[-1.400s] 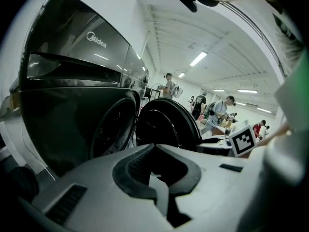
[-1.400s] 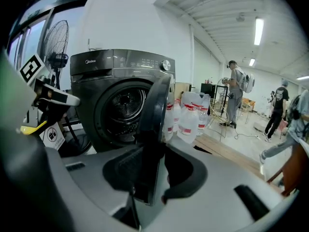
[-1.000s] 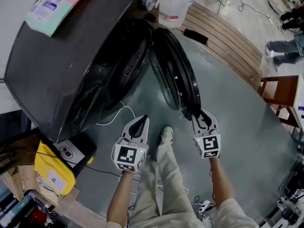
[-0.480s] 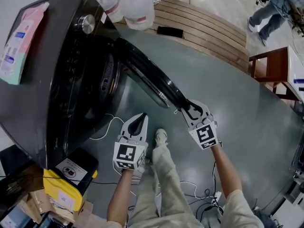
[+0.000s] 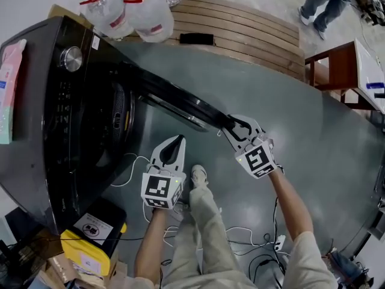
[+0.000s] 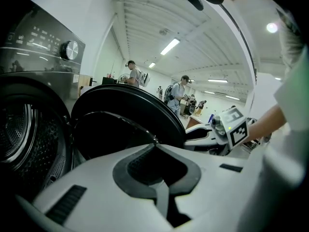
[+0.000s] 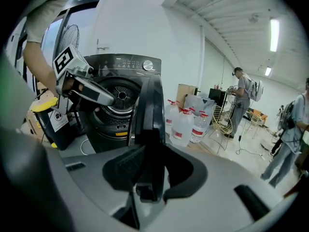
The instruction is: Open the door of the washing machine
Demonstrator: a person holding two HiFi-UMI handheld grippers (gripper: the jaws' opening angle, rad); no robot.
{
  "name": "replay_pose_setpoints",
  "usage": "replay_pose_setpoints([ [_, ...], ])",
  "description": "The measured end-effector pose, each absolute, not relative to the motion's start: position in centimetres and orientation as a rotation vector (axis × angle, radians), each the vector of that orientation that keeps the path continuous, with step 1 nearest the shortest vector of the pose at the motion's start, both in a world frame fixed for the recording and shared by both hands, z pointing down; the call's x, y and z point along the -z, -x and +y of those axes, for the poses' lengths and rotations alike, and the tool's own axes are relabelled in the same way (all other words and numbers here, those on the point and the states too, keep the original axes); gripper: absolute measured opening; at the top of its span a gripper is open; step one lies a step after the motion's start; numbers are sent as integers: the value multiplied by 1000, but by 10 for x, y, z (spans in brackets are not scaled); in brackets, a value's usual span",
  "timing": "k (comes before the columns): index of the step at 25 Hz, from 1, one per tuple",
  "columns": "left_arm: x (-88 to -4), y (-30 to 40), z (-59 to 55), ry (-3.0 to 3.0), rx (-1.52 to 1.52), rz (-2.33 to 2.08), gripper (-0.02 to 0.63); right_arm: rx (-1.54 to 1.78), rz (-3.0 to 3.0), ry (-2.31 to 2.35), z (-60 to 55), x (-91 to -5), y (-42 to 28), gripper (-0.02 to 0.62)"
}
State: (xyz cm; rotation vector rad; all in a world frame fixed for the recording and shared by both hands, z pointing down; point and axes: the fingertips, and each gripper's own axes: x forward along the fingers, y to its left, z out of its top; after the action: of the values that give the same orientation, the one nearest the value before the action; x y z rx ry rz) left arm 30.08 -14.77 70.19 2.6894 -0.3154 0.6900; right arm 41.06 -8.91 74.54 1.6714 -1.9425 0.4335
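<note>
Washer (image 5: pixel 60 119) sits on the left with its door (image 5: pixel 180 101) swung out to the right. Right gripper (image 5: pixel 233 126) pinches the door's outer edge, though its jaws just eased a hair wider. Left gripper (image 5: pixel 178 139) hangs empty nearby on the left, fingers pressed together.

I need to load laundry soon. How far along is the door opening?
Done: the door stands swung well clear of the drum opening. In hand: the right gripper grips its edge, jaws just eased slightly wider. Remaining: perhaps a little more swing, then release.
</note>
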Motion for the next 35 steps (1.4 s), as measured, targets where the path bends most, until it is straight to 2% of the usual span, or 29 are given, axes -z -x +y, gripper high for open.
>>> replay_pose_setpoints([
  [7,-703,-323,-148,-2703,-687,-274,8,-411,-1942,-1646,-94,-745,-432,121],
  [16,-706,-319,-149,-2703,-691,-279,8,-401,-1913,-1683,-94,-744,-435,129],
  [18,-706,-316,-149,-2700,-691,-290,8,-405,-1895,-1709,-94,-742,-438,167],
  [19,-705,-314,-149,-2699,-689,-293,8,-402,-1884,-1719,-93,-741,-439,215],
  [23,-702,-306,-150,-2700,-681,-306,8,-397,-1844,-1748,-88,-738,-439,244],
  [29,-695,-289,-153,-2702,-678,-336,8,-465,-1782,-1886,-66,-731,-437,236],
  [35,-687,-267,-160,-2699,-672,-384,9,-512,-1737,-2020,-50,-717,-426,167],
])
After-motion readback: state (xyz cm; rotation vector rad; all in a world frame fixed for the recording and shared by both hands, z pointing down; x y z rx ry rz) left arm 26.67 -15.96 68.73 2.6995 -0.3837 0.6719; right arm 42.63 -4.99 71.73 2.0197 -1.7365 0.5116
